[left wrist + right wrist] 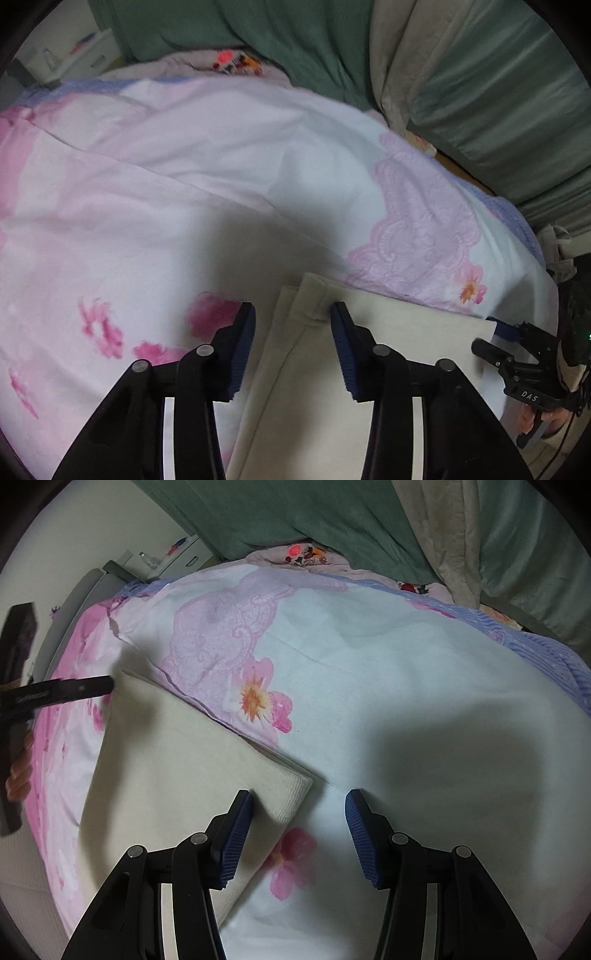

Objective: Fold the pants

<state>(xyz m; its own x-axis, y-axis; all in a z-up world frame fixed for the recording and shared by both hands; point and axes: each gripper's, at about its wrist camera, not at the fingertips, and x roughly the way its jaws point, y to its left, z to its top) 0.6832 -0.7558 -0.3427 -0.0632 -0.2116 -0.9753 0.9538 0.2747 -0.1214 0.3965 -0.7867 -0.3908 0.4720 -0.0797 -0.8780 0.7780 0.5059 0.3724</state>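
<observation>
Pants (pixel 177 775) lie flat on the bed (pixel 406 709), cream, already folded into a long strip with stacked layers showing at the near corner. Left tool (pixel 293 317) open, jaws straddling the strip's far end over a seam, gripping nothing. Right tool (pixel 299 805) open too, left pad just at the ribbed corner, nothing held. Looks like the next fold is pending. To do it well: pinch all layers at both corners of one end, not just the top one. Lift together, keep the edge taut, carry it over and align edge to edge. Risk: the duvet cover (pixel 184 184) gets pinched along.
</observation>
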